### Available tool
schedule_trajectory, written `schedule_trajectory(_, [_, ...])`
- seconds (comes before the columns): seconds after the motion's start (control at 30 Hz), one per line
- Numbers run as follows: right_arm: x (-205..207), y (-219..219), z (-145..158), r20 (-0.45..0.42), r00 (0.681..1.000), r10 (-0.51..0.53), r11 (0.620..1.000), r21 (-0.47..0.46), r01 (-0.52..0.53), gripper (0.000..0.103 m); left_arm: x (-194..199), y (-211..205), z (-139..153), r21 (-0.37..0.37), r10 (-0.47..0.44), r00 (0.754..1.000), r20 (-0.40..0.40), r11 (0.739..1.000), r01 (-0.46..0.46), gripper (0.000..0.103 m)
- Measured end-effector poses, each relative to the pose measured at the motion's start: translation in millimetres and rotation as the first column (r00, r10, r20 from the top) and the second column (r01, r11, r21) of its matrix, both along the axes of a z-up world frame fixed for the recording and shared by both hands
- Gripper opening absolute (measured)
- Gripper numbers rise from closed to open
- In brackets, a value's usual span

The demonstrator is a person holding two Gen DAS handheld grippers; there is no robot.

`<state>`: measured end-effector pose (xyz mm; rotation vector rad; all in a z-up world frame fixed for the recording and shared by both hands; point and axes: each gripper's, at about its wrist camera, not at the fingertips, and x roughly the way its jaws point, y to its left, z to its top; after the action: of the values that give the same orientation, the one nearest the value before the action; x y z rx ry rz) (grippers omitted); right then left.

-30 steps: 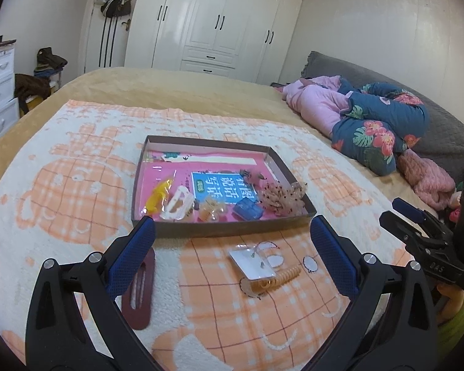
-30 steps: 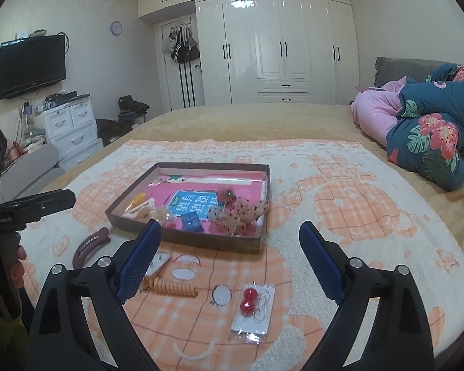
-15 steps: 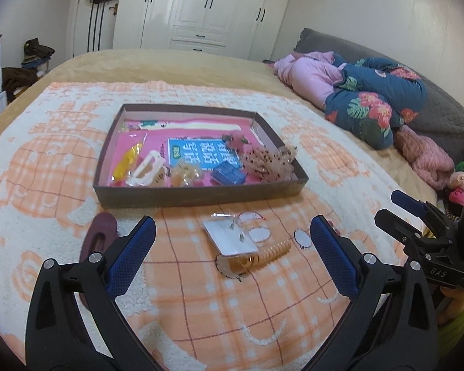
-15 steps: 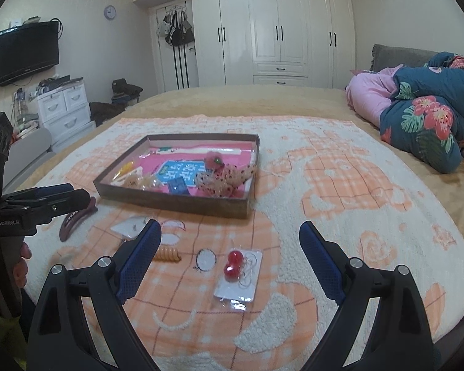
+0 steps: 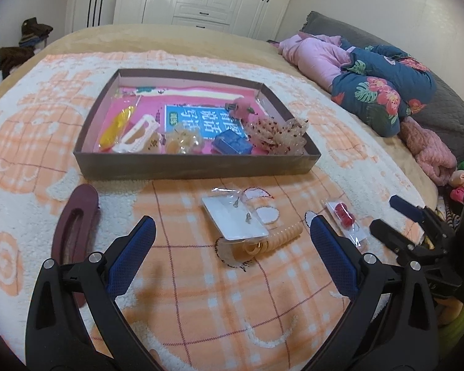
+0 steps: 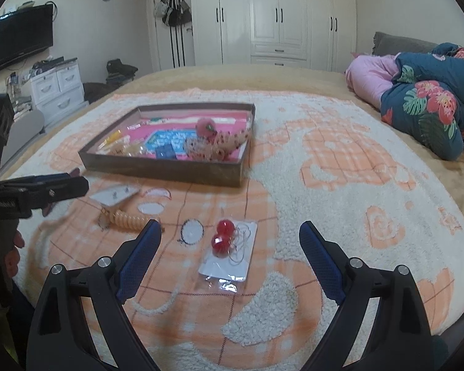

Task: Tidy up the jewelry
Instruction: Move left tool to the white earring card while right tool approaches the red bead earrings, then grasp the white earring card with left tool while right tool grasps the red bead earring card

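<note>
A shallow brown box (image 5: 198, 164) (image 6: 170, 171) with a pink floor holds several hair clips and trinkets on the blanket. In front of it lie a white earring card (image 5: 233, 218) (image 6: 114, 194), an orange spiral hair tie (image 5: 272, 241) (image 6: 130, 219), a maroon hair clip (image 5: 74, 225) and a packet with red ball earrings (image 6: 229, 252) (image 5: 345, 216). My left gripper (image 5: 232, 232) is open above the earring card and spiral tie. My right gripper (image 6: 229, 238) is open over the red earring packet. Each gripper shows at the edge of the other's view.
Everything rests on an orange-and-white fleece blanket (image 6: 340, 185) on a bed. Folded pink and floral bedding (image 5: 371, 86) lies at the right. White wardrobes (image 6: 278, 15), a drawer unit (image 6: 57, 86) and a wall television (image 6: 18, 40) stand beyond the bed.
Both grippers have dropped and moved forward towards the loose items in front of the box; the items now look larger and closer. Both stayed open.
</note>
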<state>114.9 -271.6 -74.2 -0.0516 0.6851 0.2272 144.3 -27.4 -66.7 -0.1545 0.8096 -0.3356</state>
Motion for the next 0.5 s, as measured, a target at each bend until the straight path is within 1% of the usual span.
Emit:
schedule_trajectory(0.43, [21, 1, -36, -0.100, 0.995, -0.013, 1.000, -0.001, 0.013, 0.088, 27, -12, -21, -0.022, -0.021, 0.996, -0.088, 1.000, 0.019, 0.091])
schedule_trajectory(0.47, [22, 2, -40, -0.111, 0.994, -0.009, 1.000, -0.013, 0.007, 0.088, 29, -14, -22, -0.020, -0.021, 0.996, -0.091, 1.000, 0.019, 0.091])
schedule_trajectory(0.5, [22, 3, -43, -0.117, 0.993, -0.005, 1.000, -0.027, 0.002, 0.085, 32, -15, -23, -0.015, -0.023, 0.995, -0.094, 1.000, 0.021, 0.088])
